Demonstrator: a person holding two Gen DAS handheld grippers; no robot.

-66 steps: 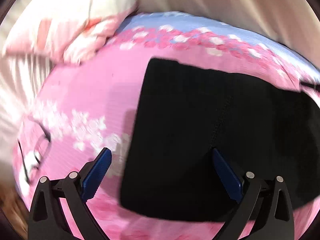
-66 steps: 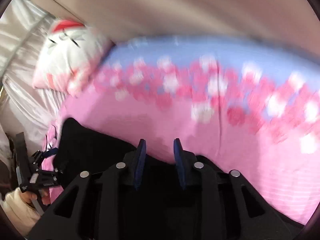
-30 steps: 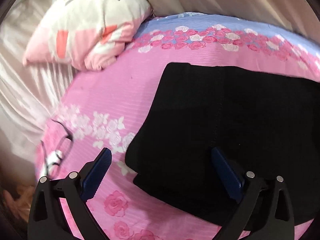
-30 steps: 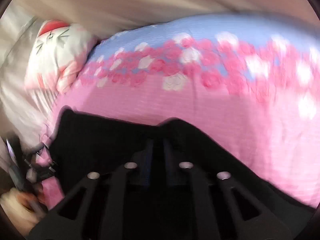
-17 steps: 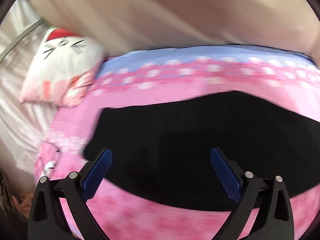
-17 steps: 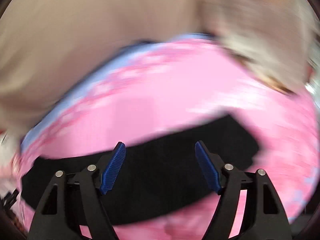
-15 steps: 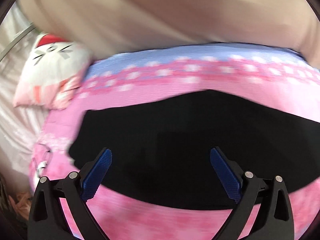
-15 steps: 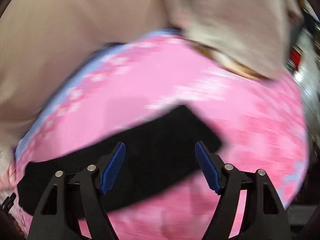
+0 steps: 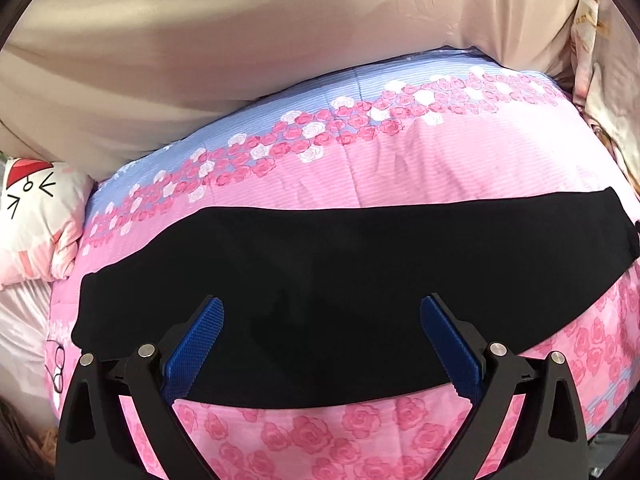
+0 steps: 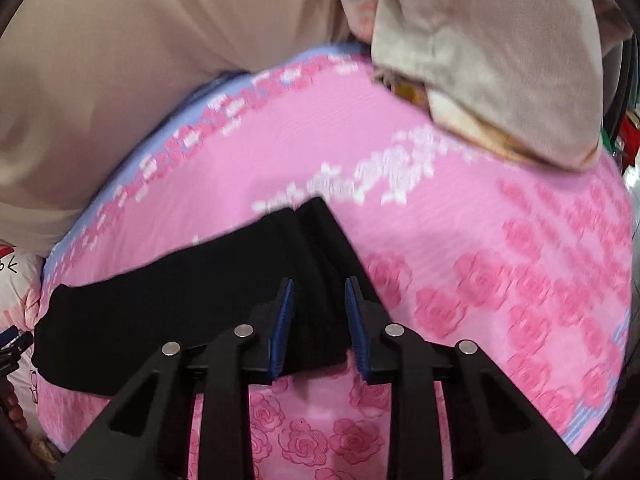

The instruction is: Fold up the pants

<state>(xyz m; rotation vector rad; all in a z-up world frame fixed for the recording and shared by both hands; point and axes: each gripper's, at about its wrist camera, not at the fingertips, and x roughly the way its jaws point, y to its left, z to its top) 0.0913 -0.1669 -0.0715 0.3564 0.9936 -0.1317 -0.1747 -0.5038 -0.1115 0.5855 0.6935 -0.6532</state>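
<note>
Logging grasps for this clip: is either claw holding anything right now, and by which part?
Left claw: open, holding nothing. Right claw: closing around the end of the black fabric pants on the pink rose-print bedspread; its pads do not yet visibly press the fabric.

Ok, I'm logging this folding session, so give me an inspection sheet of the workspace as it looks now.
Surface: pink bedspread with rose print and a blue band at the far edge.
Job's things: black pants lie in a long flat strip across it.
Clutter: cartoon pillow at the left end; beige bedding heaped at the far right.
Grippers: left hand-held gripper open above the pants, holding nothing; right hand-held gripper closing, with the pants' end between its jaws.
Cables: nothing seen.
Surroundings: beige curtain behind the bed.
</note>
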